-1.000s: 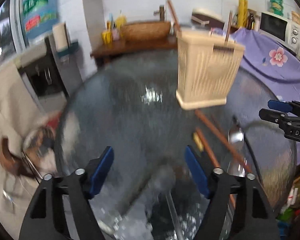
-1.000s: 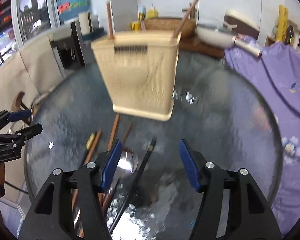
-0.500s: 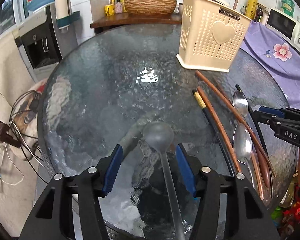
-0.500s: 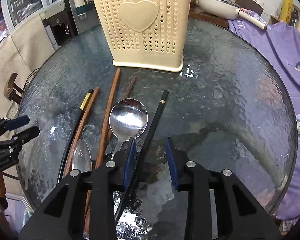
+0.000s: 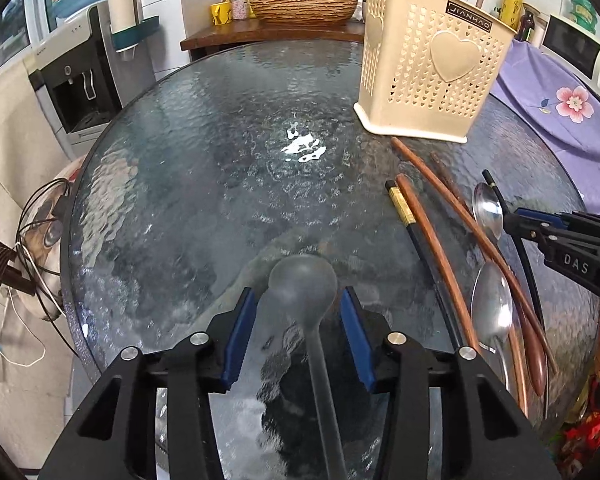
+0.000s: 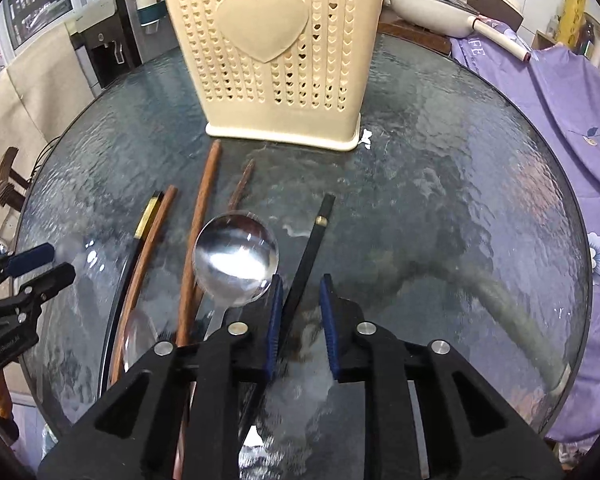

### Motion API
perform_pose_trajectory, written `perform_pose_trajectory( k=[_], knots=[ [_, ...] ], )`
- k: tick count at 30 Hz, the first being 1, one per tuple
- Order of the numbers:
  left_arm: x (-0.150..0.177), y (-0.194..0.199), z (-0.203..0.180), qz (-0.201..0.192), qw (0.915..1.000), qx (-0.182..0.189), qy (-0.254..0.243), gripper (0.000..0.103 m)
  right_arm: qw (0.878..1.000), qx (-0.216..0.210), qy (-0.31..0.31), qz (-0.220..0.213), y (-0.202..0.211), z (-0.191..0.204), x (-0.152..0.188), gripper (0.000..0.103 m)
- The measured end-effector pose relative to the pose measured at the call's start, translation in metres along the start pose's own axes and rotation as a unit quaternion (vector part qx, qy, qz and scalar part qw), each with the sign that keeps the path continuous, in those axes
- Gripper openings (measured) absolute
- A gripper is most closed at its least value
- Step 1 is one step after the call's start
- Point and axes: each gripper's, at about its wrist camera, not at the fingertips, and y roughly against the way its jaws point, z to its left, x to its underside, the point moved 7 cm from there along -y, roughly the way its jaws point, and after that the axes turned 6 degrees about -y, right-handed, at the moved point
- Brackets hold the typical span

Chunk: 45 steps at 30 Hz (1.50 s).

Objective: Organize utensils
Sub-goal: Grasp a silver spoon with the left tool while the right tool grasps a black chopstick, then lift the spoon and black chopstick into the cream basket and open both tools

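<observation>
A cream perforated utensil basket stands upright on the round glass table. My left gripper is open around the bowl of a grey plastic spoon lying on the glass. My right gripper is partly closed around a black chopstick, jaws not touching it. A steel spoon, wooden chopsticks and a second black chopstick lie to its left. These also show at the right of the left wrist view.
A water dispenser stands past the table's left edge. A wooden shelf with a woven bowl is behind. A purple flowered cloth lies to the right. A white pan sits behind the basket.
Both grippers dropped lower over the table and narrowed. The left one moved forward so the grey spoon's bowl sits between its fingers. The right one closed in around the black chopstick.
</observation>
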Motion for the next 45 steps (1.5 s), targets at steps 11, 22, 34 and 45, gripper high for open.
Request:
perform_pose_trajectory(
  k=[11,22,34,45],
  knots=[
    [-0.008,-0.006,-0.003,0.004,0.9999,-0.011,-0.01,0.035,1.0,0.01,-0.009,0.006,-0.016,-0.004,-0.028,0.011],
    [-0.018,-0.008,-0.005,-0.005,0.9999,-0.001,-0.012,0.035,1.0,-0.013,-0.018,-0.015,-0.012,-0.014,-0.035,0.008],
    [-0.062,0.051,-0.009,-0.118,0.9926,0.023,-0.017,0.035,0.988,-0.073,-0.028,-0.135,0.073,-0.03,-0.066,0.008],
    [-0.098,0.102,-0.026,-0.195,0.9797,0.037,-0.028,0.035,0.965,-0.138,-0.038,-0.22,0.169,-0.044,-0.081,0.008]
  ],
)
